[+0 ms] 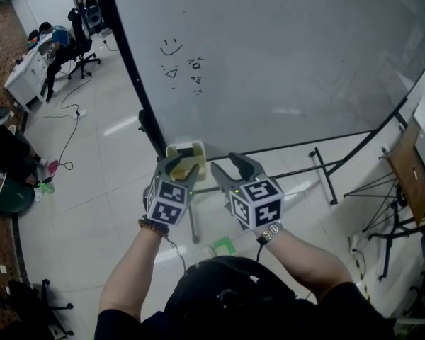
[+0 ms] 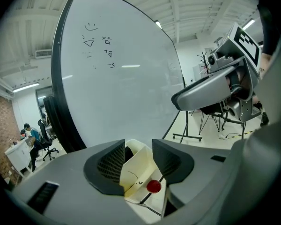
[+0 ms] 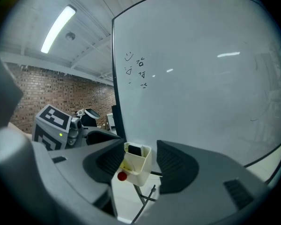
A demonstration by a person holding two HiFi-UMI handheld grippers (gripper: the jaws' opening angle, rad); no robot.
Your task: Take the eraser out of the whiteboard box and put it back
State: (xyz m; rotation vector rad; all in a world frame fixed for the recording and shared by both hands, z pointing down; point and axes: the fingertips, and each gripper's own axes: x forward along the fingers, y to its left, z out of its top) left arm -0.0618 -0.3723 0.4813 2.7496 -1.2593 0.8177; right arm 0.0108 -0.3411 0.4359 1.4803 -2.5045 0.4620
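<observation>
A cream whiteboard box hangs at the lower left corner of the whiteboard. A dark eraser stands in its top opening, and a red knob shows on its side. My left gripper is right at the box, jaws apart, with a box wall between them; the pads do not visibly press it. My right gripper hovers just right of the box, open, nothing in it. In the right gripper view the box sits a little beyond the jaws.
The whiteboard's black stand legs spread over the tiled floor to the right. A wooden easel stands at far right. Office chairs and a desk are at far left, with a cable on the floor.
</observation>
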